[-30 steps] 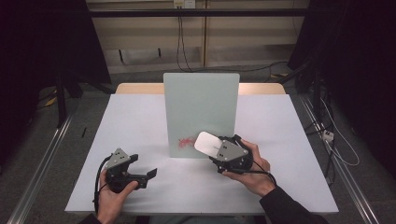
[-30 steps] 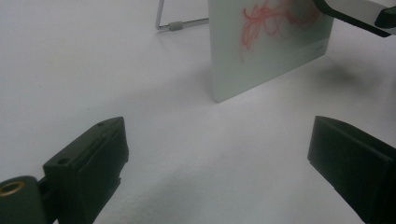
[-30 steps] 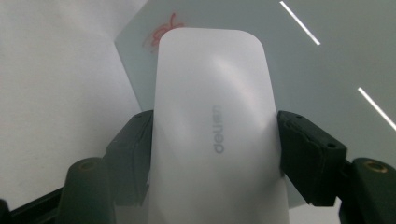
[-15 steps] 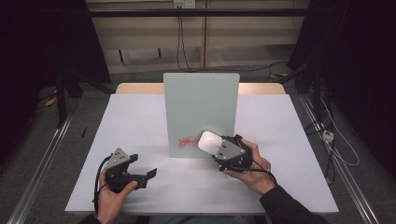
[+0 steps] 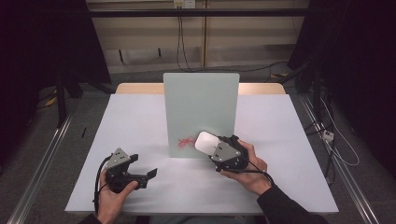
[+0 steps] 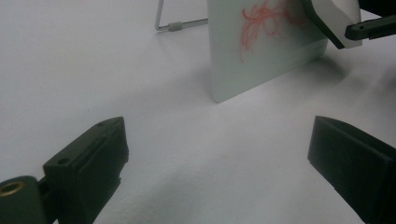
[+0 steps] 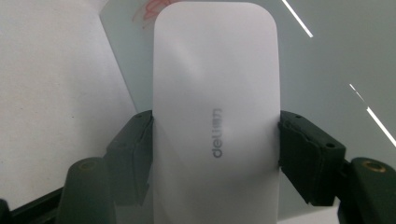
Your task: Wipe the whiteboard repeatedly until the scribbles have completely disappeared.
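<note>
Near the middle of the table (image 5: 140, 121), my right gripper (image 5: 211, 147) squeezes the white eraser (image 5: 205, 142) tight against the standing board (image 5: 201, 109), beside the red scribble (image 5: 186, 141). My left gripper (image 5: 148, 174) waits open by the front edge. Pushing too hard could tip the board over.

One bench (image 5: 140, 140) stands here, covered in white. On it is one upright pale-green board (image 5: 201, 107), and that board carries one patch of red scribble (image 5: 186, 141) low on its face. One wire stand (image 6: 180, 24) props the board from behind. There is one white eraser (image 5: 206, 142), rounded at the corners, with one grey brand word printed on it. Two grippers are out: the left gripper (image 5: 140, 175) and the right gripper (image 5: 212, 145), each with two black jaws, each trailing one cable, one to a hand.
</note>
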Motion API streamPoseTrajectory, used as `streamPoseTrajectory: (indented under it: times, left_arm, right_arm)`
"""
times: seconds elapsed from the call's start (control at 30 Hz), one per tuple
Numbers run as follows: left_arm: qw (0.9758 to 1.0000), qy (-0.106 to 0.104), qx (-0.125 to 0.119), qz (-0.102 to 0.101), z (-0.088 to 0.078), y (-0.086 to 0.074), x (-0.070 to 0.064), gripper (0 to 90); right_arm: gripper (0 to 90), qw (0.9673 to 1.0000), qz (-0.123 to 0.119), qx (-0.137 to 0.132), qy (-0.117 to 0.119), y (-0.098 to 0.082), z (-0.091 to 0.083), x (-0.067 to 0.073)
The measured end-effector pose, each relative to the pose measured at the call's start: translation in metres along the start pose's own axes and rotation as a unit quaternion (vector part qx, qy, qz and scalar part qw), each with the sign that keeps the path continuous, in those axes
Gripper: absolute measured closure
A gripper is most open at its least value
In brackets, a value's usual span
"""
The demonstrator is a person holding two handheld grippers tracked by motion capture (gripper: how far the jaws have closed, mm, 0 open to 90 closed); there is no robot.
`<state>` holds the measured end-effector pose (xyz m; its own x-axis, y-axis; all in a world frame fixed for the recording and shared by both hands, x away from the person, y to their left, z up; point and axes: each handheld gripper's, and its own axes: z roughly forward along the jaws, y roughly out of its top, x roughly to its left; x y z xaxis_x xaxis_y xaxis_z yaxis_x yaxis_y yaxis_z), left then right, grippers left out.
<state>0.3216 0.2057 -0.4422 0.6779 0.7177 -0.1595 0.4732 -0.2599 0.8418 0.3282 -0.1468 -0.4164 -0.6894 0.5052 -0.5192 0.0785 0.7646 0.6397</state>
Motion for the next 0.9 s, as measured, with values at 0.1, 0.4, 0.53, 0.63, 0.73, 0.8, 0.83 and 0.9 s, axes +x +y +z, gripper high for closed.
streamPoseTrajectory:
  times: [0.1, 0.4, 0.53, 0.63, 0.73, 0.8, 0.83, 0.9]
  left_arm:
    - [1.0, 0.0, 0.0, -0.002, 0.0, 0.0, 0.0, 4.9]
    - [1.0, 0.0, 0.0, -0.002, 0.0, 0.0, 0.0, 4.9]
    - [1.0, 0.001, 0.0, -0.002, 0.0, 0.0, 0.0, 4.9]
    - [1.0, 0.001, 0.0, -0.002, -0.001, 0.0, 0.001, 4.9]
    - [1.0, 0.001, 0.0, -0.002, 0.0, 0.0, 0.001, 4.9]
    - [1.0, 0.001, 0.0, -0.002, 0.0, 0.0, 0.0, 4.9]
    - [1.0, 0.001, 0.0, -0.002, 0.0, 0.0, 0.0, 4.9]
    - [1.0, 0.001, 0.0, -0.002, 0.0, 0.0, 0.001, 4.9]
  right_arm:
    - [31.8, 1.0, -0.004, 0.001, 0.007, 0.002, 0.004, 0.004]
    - [31.7, 0.9993, -0.019, 0.007, 0.031, 0.007, 0.012, 0.013]
    - [31.7, 0.9996, -0.021, 0.003, 0.018, 0.007, 0.01, 0.011]
    - [31.7, 0.9999, -0.011, -0.005, 0.005, 0.008, 0.005, 0.003]
    - [31.7, 0.9999, -0.002, -0.012, -0.009, 0.011, -0.002, -0.009]
    - [31.7, 0.9996, 0.004, -0.018, -0.019, 0.013, -0.006, -0.016]
    - [31.7, 0.9995, 0.005, -0.02, -0.023, 0.013, -0.007, -0.019]
    - [31.7, 0.999, 0.012, -0.028, -0.034, 0.014, -0.01, -0.024]
